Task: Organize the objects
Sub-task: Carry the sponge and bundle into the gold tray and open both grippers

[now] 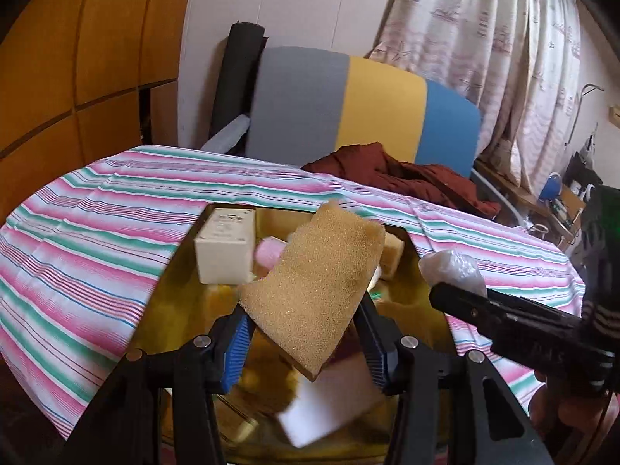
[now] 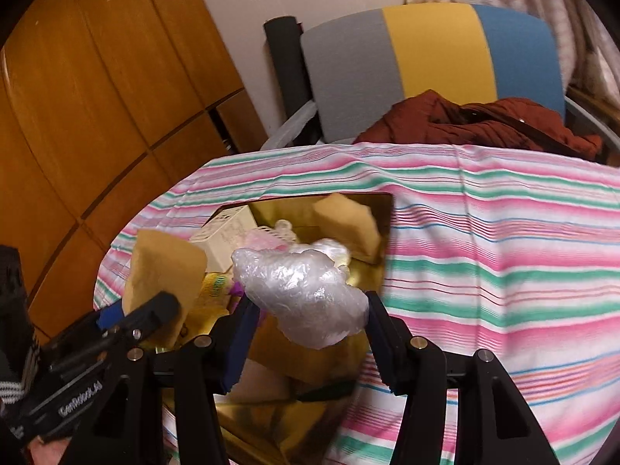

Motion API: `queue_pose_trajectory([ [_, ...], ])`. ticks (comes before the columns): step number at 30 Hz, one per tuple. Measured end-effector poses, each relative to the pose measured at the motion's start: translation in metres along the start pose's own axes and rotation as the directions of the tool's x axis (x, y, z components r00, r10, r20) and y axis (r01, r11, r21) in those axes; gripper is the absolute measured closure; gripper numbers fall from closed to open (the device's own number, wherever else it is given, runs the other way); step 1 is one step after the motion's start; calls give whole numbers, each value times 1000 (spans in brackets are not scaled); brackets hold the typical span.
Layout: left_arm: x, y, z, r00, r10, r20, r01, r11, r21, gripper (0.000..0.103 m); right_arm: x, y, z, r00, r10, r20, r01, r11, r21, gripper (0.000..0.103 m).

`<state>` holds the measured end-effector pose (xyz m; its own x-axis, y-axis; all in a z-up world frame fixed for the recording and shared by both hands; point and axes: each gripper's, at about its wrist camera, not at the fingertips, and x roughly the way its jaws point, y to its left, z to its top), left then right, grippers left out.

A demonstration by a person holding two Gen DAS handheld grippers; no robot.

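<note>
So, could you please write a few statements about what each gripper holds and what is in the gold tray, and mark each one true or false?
1. The left gripper is shut on the tan sponge. True.
2. The right gripper holds a white box. False: it is shut on a crumpled clear plastic bag.
3. The white box stands in the gold tray. True.
4. The cloth under the tray is plain blue. False: it has pink, green and white stripes.
5. The dark red garment lies inside the tray. False: it lies beyond the cloth, in front of the chair.
</note>
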<state>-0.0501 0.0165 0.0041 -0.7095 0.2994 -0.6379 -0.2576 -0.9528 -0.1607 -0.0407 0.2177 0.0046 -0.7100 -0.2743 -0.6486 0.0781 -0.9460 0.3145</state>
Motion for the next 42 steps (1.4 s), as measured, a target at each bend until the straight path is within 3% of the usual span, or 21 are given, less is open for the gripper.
queue_pose_trajectory([
  [8, 19, 13, 13, 999, 4, -46, -4, 1000, -6, 52, 28, 21, 13, 999, -3, -34, 1, 999, -42, 46],
  [20, 45, 9, 17, 995, -2, -103, 0, 1000, -13, 51, 49, 19, 25, 995, -69, -66, 67, 997, -35, 46],
  [28, 55, 15, 14, 992, 18, -129, -23, 999, -32, 49, 59, 16, 26, 994, -71, -87, 69, 997, -26, 46],
  [33, 57, 20, 12, 989, 27, -146, -35, 998, -51, 46, 60, 14, 23, 992, -85, -90, 84, 996, -20, 30],
  [42, 46, 22, 13, 990, 18, -137, -27, 997, -69, 43, 41, -3, 19, 994, -94, -55, 97, 993, 62, 24],
])
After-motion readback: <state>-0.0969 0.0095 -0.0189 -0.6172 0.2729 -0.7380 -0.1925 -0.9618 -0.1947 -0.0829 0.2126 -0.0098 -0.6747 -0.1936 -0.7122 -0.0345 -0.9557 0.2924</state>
